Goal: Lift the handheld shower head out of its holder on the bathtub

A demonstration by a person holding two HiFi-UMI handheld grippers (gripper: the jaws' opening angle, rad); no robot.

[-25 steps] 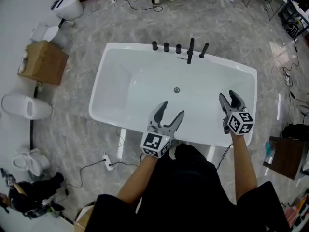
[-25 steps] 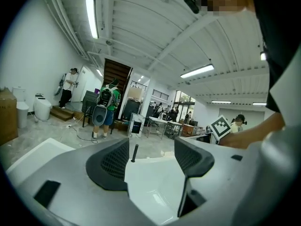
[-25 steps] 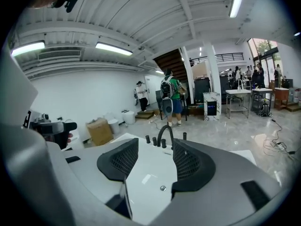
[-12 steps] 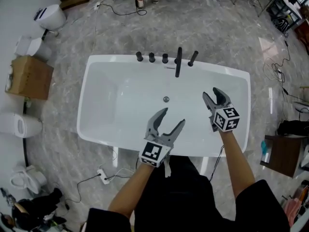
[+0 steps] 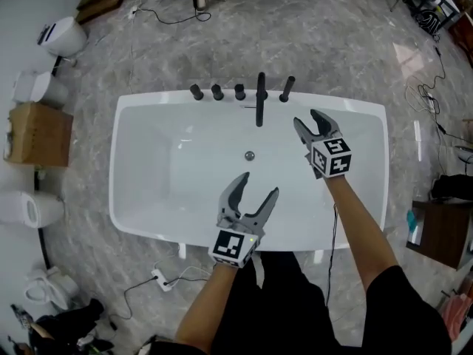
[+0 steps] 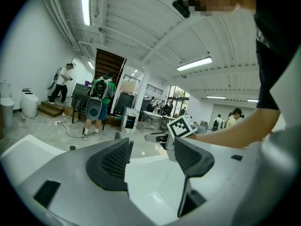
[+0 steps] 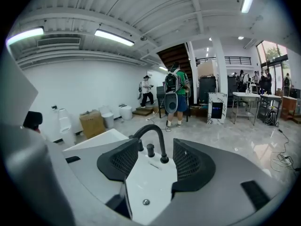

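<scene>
The shower head (image 5: 287, 89), a slim matte-black rod, stands tilted in its holder on the far rim of the bathtub (image 5: 148, 103), at the right end of a row of three black round knobs (image 5: 217, 92) and a curved black spout (image 5: 260, 98). The tub is glossy white, a rounded rectangle with a small metal drain (image 5: 249, 155). The right tongs (image 5: 307, 118) hang released over the basin just short of the shower head, jaws apart with nothing between them. The left tongs (image 5: 259, 184), also released and empty, hover near the front rim. The floor (image 5: 332, 58) is grey marbled tile. A cardboard box (image 5: 37, 133) and a white toilet (image 5: 63, 34) stand to the left.
</scene>
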